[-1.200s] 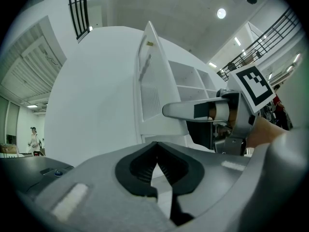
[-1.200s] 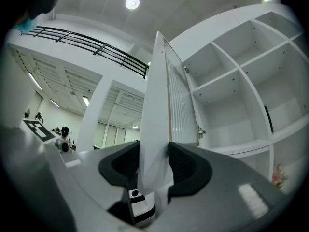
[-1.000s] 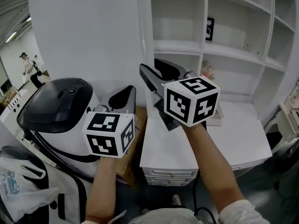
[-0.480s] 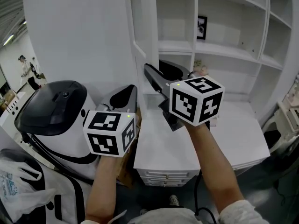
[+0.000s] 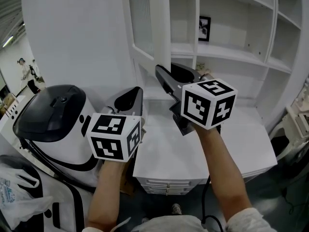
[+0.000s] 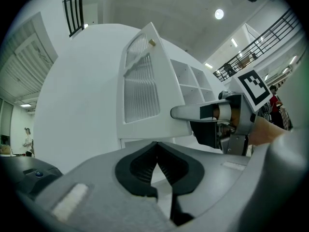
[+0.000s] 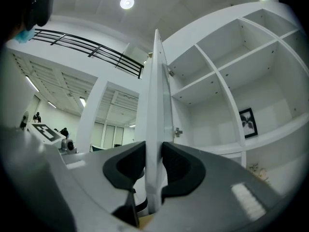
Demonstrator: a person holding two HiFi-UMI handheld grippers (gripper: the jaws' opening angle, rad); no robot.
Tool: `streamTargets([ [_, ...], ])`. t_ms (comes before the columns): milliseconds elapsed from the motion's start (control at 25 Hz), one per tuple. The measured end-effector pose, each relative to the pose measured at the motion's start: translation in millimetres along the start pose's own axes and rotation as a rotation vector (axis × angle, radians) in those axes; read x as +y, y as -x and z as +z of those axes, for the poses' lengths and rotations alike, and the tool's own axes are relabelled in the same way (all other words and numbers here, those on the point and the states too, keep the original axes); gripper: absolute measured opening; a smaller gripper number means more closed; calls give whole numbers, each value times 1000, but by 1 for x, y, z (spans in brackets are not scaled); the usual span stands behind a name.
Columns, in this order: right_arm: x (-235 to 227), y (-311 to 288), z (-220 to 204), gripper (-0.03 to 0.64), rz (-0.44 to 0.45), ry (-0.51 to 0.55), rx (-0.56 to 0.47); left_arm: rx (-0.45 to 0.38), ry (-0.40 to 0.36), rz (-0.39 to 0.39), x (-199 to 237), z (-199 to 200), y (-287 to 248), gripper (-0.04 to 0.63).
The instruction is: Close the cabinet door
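Door (image 7: 156,95) edge was gripped between right gripper (image 7: 153,166) pads, jaws just closing on it; left gripper (image 6: 157,153) was clenched empty beside it. Door stood ajar; thin-edge grip could be lost mid-swing, or fingers pinched against cabinet (image 7: 217,81)

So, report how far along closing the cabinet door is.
Done: the right gripper is at the cabinet door; its jaws have just been closing and now pinch the door's edge. In hand: that grip. The left gripper is shut and empty. Left: the door stands wide open, swung out from the shelves; it must be swung shut.
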State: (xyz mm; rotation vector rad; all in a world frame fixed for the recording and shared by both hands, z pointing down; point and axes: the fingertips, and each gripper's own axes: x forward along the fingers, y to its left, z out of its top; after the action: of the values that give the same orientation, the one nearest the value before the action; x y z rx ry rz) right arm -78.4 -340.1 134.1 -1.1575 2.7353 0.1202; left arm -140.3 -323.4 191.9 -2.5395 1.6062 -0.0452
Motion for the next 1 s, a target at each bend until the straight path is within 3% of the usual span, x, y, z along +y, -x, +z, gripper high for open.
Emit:
streamTargets([
  [280, -39, 9, 2, 80, -38, -13, -2, 1, -7, -19, -18, 2, -22, -2],
  [1000, -107, 11, 3, 83, -25, -17, -18, 11, -22, -37, -43, -2, -85, -2],
])
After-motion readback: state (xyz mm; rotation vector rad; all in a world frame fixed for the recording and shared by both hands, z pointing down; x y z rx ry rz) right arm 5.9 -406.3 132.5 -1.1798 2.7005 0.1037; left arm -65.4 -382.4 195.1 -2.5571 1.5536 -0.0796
